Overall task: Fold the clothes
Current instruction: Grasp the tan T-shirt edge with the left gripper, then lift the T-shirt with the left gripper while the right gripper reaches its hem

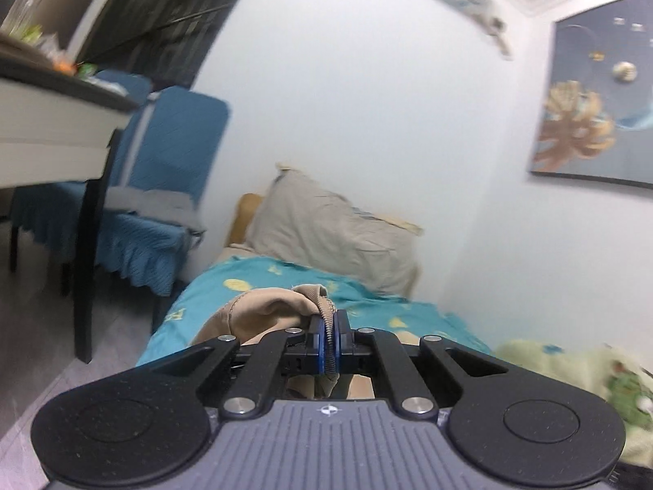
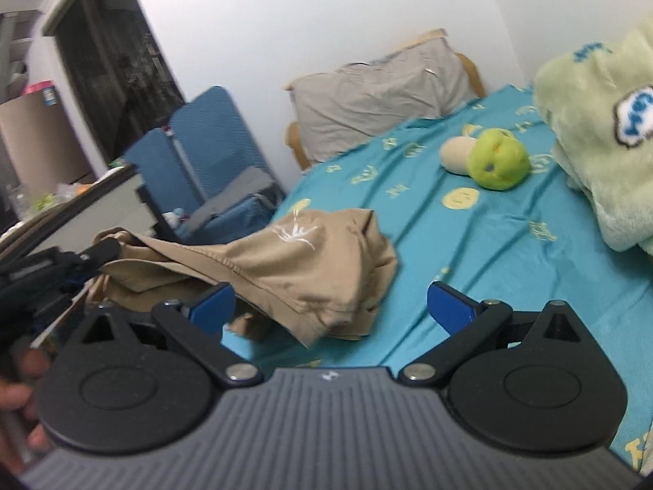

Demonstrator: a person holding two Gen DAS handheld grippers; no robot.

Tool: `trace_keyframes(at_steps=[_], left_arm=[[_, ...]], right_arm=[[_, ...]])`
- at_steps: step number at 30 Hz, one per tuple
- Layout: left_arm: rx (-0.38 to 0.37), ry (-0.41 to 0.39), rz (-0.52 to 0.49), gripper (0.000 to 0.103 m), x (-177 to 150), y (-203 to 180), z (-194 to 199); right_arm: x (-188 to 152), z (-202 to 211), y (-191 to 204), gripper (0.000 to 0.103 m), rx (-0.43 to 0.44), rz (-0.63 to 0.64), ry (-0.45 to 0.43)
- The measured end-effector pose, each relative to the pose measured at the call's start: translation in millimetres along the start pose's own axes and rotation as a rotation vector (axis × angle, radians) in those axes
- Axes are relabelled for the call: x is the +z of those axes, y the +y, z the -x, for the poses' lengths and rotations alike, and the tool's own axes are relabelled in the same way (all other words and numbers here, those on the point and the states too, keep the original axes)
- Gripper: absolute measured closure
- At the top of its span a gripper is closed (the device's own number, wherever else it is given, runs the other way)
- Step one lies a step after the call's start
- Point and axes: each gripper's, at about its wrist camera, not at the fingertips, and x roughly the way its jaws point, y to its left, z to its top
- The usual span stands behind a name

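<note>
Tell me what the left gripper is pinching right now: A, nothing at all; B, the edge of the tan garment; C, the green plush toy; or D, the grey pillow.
B. In the left wrist view the left gripper has its blue pads closed on a ribbed edge of the tan garment, and the right wrist view shows that garment lifted at one end over the teal sheet.

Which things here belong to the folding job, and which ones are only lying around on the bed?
For the job:
- tan garment
- left gripper, shut on the garment's edge
- right gripper, open, holding nothing

Lying about:
- green plush toy
- grey pillow
- pale green plush blanket
- blue chair
</note>
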Motion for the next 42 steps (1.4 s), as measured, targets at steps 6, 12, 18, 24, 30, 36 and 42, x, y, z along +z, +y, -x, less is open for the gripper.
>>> trace_keyframes(at_steps=[6, 12, 18, 24, 30, 36, 42], left_arm=[[0.003, 0.038, -0.113, 0.099, -28.5, -0.5, 55.6], [0.040, 0.104, -0.029, 0.098, -54.0, 25.4, 52.3], [0.054, 0.127, -0.004, 0.098, -51.9, 35.5, 44.1], [0.138, 0.124, 0.030, 0.098, -50.4, 54.7, 36.5], [0.176, 0.168, 0.015, 0.098, -52.8, 57.1, 27.6], [0.233, 0.216, -0.085, 0.098, -63.3, 44.4, 19.7], [0.275, 0.177, -0.067, 0.098, -59.2, 44.7, 22.9]], right_arm=[[-23.0, -9.9, 23.8, 0.000, 0.024, 0.085, 0.100], [-42.9, -28.0, 44.9, 0.000, 0.043, 0.150, 0.198], [-56.9, -77.0, 58.1, 0.000, 0.022, 0.171, 0.261], [-78.9, -116.3, 55.8, 0.001, -0.106, 0.171, 0.269], [-61.8, -91.3, 30.8, 0.017, -0.209, 0.041, 0.093], [-47.9, -74.0, 29.9, 0.028, -0.212, 0.062, 0.058], [-59.6, -74.4, 42.8, 0.023, -0.072, 0.046, 0.288]])
